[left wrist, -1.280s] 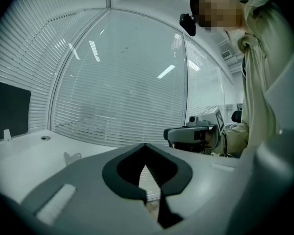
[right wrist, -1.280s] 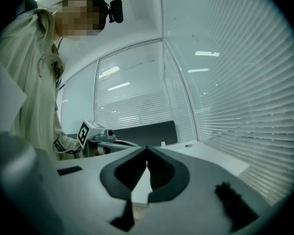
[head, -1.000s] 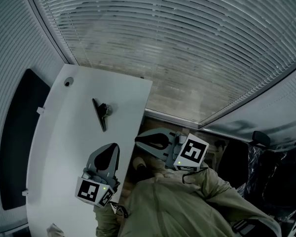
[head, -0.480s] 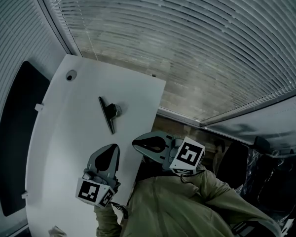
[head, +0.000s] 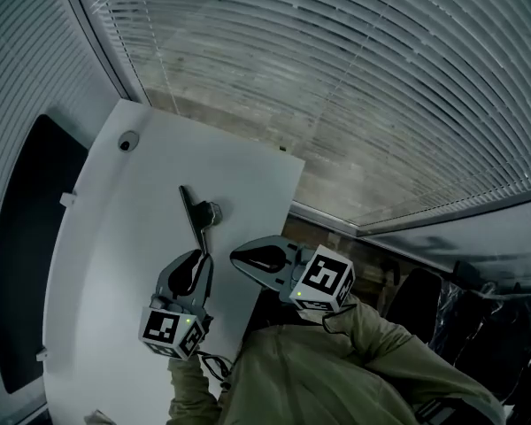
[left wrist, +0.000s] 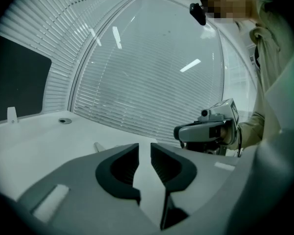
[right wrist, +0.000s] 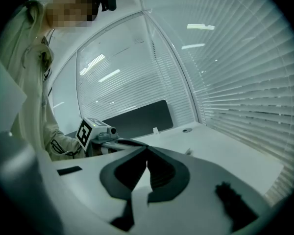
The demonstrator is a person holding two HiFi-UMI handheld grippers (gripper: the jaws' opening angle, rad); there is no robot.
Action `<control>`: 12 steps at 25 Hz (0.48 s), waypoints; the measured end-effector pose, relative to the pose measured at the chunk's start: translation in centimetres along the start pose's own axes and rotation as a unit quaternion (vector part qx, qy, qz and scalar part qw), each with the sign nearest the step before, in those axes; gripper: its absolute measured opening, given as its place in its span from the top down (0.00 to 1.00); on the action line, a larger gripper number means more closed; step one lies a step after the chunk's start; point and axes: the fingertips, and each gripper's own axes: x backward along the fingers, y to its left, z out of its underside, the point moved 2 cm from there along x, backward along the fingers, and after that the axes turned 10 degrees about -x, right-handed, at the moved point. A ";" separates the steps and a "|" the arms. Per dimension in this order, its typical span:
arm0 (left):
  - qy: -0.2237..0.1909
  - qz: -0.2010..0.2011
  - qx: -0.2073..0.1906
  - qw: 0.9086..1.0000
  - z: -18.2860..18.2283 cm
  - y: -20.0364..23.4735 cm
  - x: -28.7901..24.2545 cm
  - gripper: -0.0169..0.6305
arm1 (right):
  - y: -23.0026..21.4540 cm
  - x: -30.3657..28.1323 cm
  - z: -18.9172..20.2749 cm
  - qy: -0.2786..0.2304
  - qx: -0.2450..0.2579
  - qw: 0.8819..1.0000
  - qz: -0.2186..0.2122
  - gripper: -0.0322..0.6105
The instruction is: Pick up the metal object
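Note:
The metal object, a dark slim bar with a small silvery knob on its right side, lies on the white table. My left gripper points at the bar's near end and almost reaches it. Its jaws are opening, with a narrow gap and nothing between them. In the left gripper view only the bar's tip shows past the left jaw of the left gripper. My right gripper hovers at the table's right edge, shut and empty, its tips meeting.
A round grommet hole sits at the table's far left corner. A dark panel runs along the left side, with small white clips on that edge. Window blinds fill the far side. The floor drops off beyond the right edge.
My left gripper has moved forward up to the bar's near end, and its jaws have parted slightly. The right gripper has drifted a little left, toward the table.

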 end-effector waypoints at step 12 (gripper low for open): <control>0.147 -0.054 -0.013 0.988 5.8 5.4 -7.6 0.54 | -9.2 -4.2 1.1 0.036 -0.026 0.998 0.048 0.94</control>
